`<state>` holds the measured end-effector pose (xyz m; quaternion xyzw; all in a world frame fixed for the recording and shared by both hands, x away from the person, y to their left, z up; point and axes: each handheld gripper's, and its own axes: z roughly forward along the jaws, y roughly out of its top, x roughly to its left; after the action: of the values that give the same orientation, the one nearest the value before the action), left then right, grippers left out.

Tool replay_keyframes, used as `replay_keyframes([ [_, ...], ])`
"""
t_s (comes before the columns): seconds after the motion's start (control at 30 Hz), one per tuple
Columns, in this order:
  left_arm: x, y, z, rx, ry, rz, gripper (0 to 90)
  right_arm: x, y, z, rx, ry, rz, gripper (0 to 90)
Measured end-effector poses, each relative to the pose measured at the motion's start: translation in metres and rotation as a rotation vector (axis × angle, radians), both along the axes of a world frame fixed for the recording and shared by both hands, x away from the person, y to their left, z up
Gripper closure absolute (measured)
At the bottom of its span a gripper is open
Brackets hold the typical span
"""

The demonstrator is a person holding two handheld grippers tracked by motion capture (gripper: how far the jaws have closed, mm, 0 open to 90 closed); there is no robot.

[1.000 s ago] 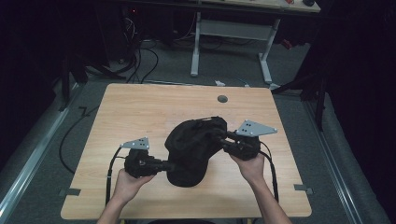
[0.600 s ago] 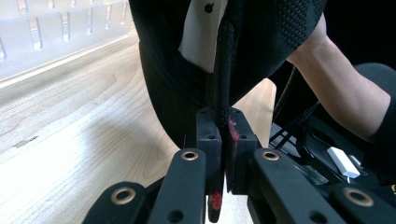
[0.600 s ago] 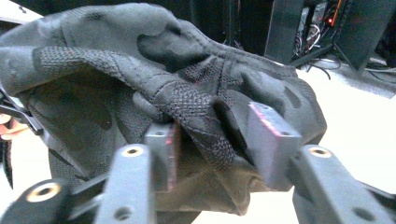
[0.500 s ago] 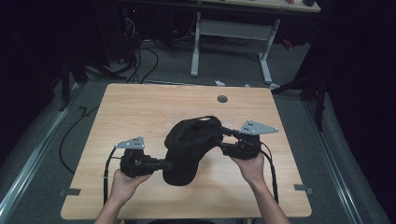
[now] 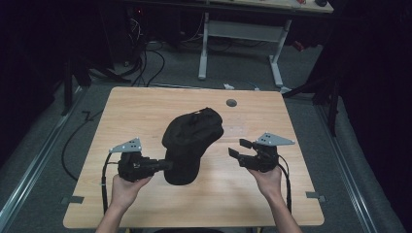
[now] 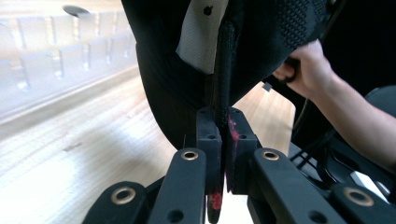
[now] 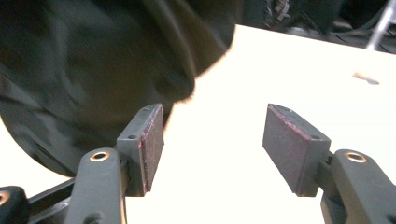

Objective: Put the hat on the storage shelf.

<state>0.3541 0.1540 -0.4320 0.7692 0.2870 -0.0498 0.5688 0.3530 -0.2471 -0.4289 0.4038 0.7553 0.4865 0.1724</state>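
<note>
Surroundings: dark room around a pale wooden tabletop (image 5: 145, 116), with grey floor beyond it.
Nearest, my left gripper (image 5: 163, 165): jaws pressed together, pinching an edge seam of the black cap (image 5: 190, 141); in the left gripper view the fabric runs straight up from between them, a white label (image 6: 201, 35) showing inside.
Nearest, my right gripper (image 5: 234, 153): jaws spread with bare tabletop between the pads (image 7: 152, 144), apart from the cap, which sits just to one side in the right gripper view.
Cap: mid-tabletop, its near edge at my left jaws, crown bulging away from me.
Farther off: a small round dark hole (image 5: 231, 103) in the tabletop; past the edge, a white table frame (image 5: 240, 43).
Step, as I judge it: handling the cap one-handed, right side free.
Next move calls for: bringing the right jaws to the opposite rim and closing on cloth.
Count: one cap, two grippers, one label.
</note>
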Motion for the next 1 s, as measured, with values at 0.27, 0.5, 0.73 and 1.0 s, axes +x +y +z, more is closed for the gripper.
replay_keyframes([
  [0.27,0.003,0.007,0.007,-0.008,-0.031,0.074,86.5,-0.002,-0.018,-0.041,-0.092,0.084,-0.141,36.8],
  [0.5,0.006,0.011,0.01,-0.007,-0.054,0.128,86.5,-0.003,-0.033,-0.076,-0.166,0.146,-0.273,34.6],
  [0.73,0.011,0.014,0.011,0.011,-0.065,0.171,86.4,-0.003,-0.043,-0.091,-0.221,0.154,-0.357,34.3],
  [1.0,0.019,0.016,0.015,0.022,-0.072,0.211,86.4,0.001,-0.049,-0.102,-0.259,0.179,-0.409,30.4],
])
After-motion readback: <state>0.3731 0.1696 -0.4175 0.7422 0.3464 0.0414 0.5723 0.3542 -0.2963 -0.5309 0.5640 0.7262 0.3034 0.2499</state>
